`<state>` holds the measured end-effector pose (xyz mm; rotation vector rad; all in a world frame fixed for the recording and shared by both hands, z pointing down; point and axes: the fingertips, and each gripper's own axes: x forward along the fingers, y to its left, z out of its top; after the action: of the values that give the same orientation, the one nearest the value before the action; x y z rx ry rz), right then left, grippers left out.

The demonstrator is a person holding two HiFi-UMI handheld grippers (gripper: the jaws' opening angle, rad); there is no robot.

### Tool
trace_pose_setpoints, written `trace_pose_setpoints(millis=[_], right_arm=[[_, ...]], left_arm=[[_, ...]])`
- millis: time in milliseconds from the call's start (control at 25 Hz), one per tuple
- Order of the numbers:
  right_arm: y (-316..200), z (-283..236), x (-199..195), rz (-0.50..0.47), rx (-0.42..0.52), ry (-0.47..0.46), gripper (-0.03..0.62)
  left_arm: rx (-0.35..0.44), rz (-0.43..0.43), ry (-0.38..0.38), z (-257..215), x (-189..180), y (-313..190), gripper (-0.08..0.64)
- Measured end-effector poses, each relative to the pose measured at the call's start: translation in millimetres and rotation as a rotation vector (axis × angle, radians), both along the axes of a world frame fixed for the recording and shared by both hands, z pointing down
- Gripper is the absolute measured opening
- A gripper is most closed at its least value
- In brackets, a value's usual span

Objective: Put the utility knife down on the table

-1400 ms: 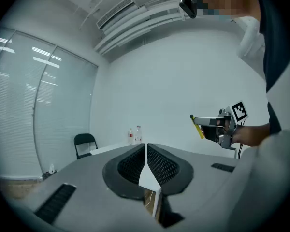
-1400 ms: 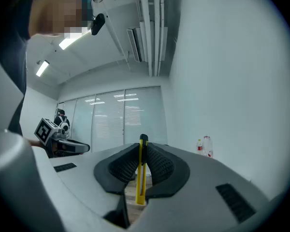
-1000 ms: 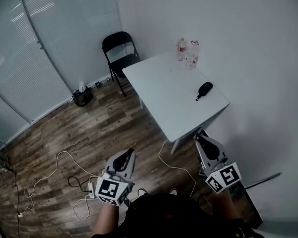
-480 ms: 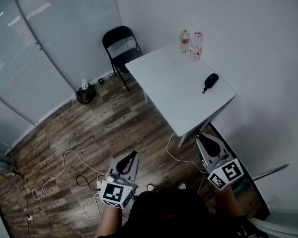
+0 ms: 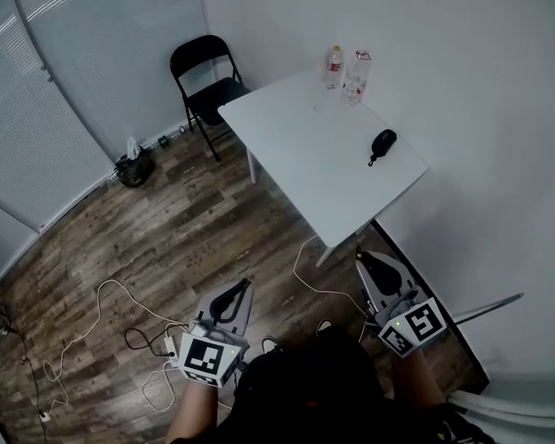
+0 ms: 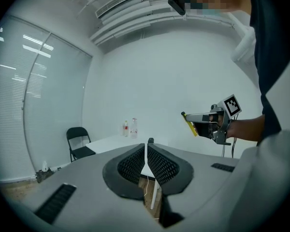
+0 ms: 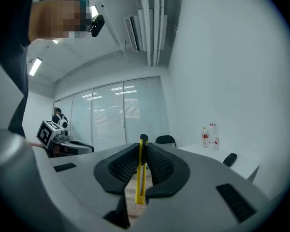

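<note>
A yellow utility knife (image 7: 141, 174) stands on edge between the jaws of my right gripper (image 7: 142, 144), which is shut on it. In the left gripper view the knife (image 6: 189, 124) sticks out of the right gripper (image 6: 203, 119), held in the air. In the head view the right gripper (image 5: 366, 259) hovers above the floor just short of the white table (image 5: 296, 155). My left gripper (image 5: 243, 289) is over the wood floor, well to the left of the table. Its jaws (image 6: 146, 148) are shut with nothing between them.
On the table lie a black oval object (image 5: 382, 141) and two bottles (image 5: 345, 70) at the far corner. A black folding chair (image 5: 200, 80) stands beyond the table. White cables and a power strip (image 5: 171, 345) lie on the floor, with a dark bag (image 5: 133, 167) by the glass wall.
The head view has swung, so the table and chair sit slightly further left and higher. Both grippers keep much the same pose, the right one still shut on the knife.
</note>
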<state>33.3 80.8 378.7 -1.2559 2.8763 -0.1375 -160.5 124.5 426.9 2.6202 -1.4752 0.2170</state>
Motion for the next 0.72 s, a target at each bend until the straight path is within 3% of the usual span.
trace_pose_setpoints(millis=[360, 720], right_arm=[[-55.8, 15.4, 19.3, 0.022, -0.022, -0.018, 0.061], [-158.1, 27.3, 58.7, -0.006, -0.013, -0.04, 0.061]], left_arm=[[-0.032, 0.0, 0.047, -1.2, 11.6, -51.2, 0.034], [-0.041, -0.032, 0.03, 0.6, 50.0, -145.5, 0.035]])
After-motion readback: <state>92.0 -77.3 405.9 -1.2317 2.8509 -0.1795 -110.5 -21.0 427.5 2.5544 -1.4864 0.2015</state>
